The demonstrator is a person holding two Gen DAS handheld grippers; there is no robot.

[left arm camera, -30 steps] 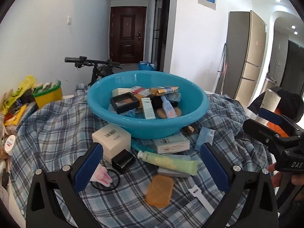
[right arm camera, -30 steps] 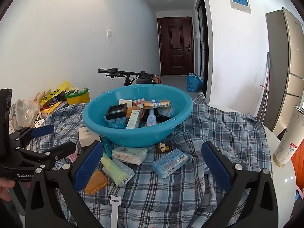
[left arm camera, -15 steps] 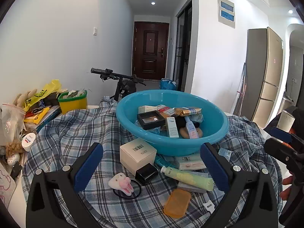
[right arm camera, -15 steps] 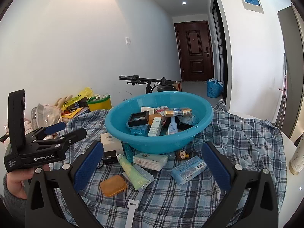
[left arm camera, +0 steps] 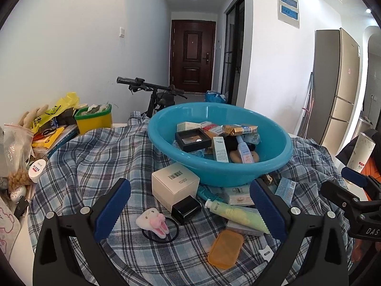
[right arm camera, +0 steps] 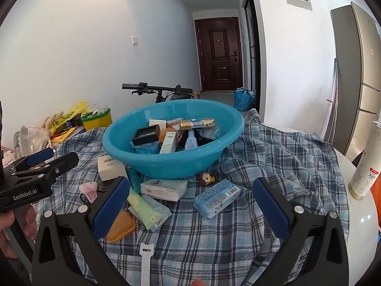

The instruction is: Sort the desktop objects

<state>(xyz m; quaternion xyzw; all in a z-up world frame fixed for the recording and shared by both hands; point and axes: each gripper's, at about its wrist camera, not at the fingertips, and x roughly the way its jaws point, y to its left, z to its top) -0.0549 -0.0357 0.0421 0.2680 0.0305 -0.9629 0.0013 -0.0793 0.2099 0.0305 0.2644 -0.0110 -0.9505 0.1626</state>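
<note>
Lying between left claw [left arm camera: 190, 211] pads, seemingly: bunny toy [left arm camera: 152, 221].

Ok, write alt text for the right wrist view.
The open right gripper hovers over a plaid cloth where a blue basin full of small boxes sits, with a blue packet, tissue pack, green tube and orange case scattered in front. The left gripper shows at left.
</note>
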